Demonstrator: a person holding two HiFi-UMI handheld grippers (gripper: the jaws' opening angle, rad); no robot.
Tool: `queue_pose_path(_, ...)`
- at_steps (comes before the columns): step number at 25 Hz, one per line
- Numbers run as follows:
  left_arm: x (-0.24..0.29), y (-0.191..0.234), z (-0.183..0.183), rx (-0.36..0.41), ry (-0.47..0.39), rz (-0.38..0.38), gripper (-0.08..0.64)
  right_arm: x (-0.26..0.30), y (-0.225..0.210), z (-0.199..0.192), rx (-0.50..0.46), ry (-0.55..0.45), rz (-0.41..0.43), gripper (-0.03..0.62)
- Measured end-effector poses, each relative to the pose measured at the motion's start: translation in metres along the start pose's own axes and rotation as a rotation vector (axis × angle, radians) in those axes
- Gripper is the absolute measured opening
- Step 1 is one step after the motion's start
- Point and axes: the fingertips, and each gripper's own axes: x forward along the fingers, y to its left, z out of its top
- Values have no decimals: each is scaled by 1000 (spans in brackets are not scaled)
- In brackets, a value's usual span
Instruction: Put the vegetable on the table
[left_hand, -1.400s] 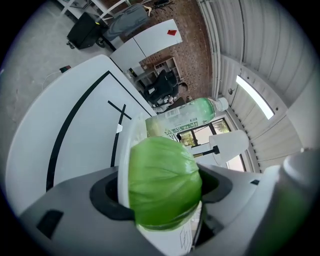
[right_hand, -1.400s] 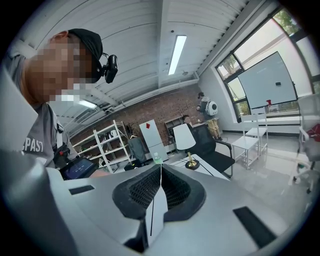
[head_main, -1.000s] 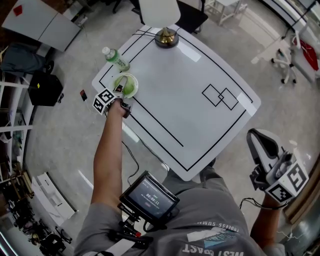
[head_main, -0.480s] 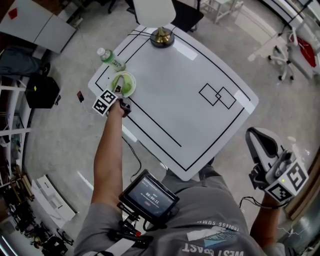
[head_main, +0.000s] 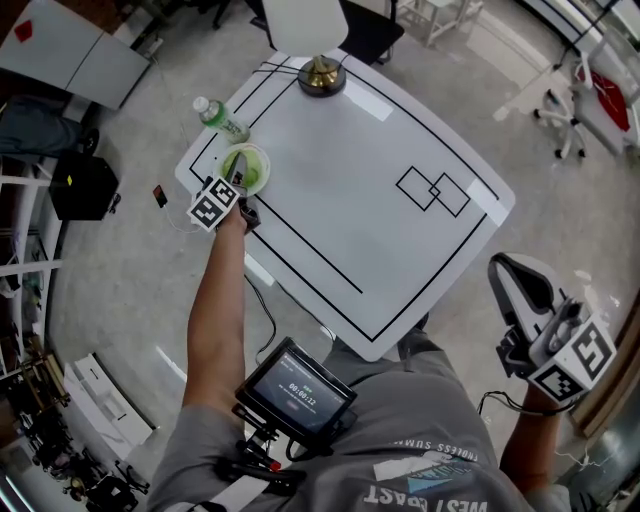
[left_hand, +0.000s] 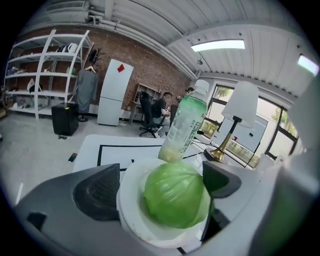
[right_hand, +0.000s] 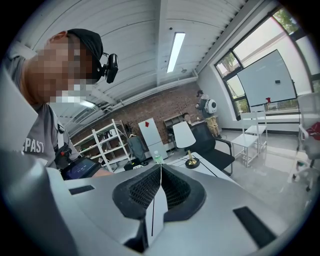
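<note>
A green cabbage lies in a white bowl at the table's far left corner; from the head view the bowl holds the cabbage. My left gripper reaches over the bowl's near rim. Its jaws have just been opening and now stand wide, with the bowl and cabbage between the pads. In the head view the left gripper sits at the bowl's edge. My right gripper hangs off the table's right side, and its pads are pressed together on nothing.
A green-labelled plastic bottle stands just behind the bowl, and shows as the bottle in the left gripper view. A brass-footed lamp stands at the far edge. The white table bears black marked lines and two small squares.
The left gripper has rolled a little at the bowl, its marker cube now turned. The right gripper has kept still.
</note>
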Motion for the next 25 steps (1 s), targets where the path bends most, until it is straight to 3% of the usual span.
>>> queue_pose_path(3,-2,2,2,135,18,41,502,-2,1,2,-2,-1,0,8)
queue_pose_path(5,-3,2,3,182,31,42,502,-3,2,2,-3,-4,0,8)
queue_pose_path(13,-32,-4,24,188,-23,24,502,-4,10,7,-18,-21,38,8)
queue_pose_path(19,-100,-41,75,226,-185,-29,502,-17,29,15,-61,-56,133,8)
queue_pose_path(25,-233,-123,139,295,-442,-125,499,-67,41,17,-116,-91,246,8)
